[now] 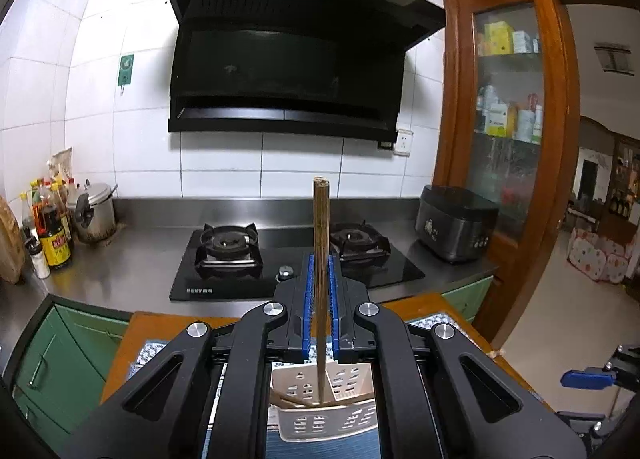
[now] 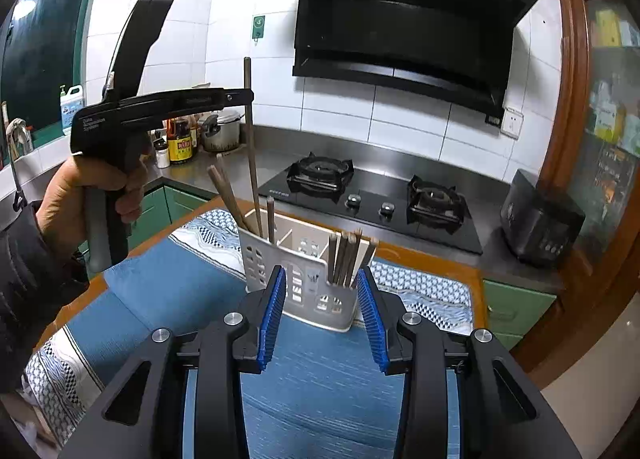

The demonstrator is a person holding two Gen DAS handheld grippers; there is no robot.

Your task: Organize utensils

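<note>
Chopstick (image 1: 321, 259) is a thin, stiff, light wooden stick, and I think it can slip, so I hold it near the middle. My left gripper (image 1: 321, 279) is squeezed tight on it, standing it straight up, with its bottom end down in the white holder (image 1: 320, 425) on the table (image 2: 476, 283). My right gripper (image 2: 322, 283) is open wide and holds nothing, just in front of the holder.
</note>
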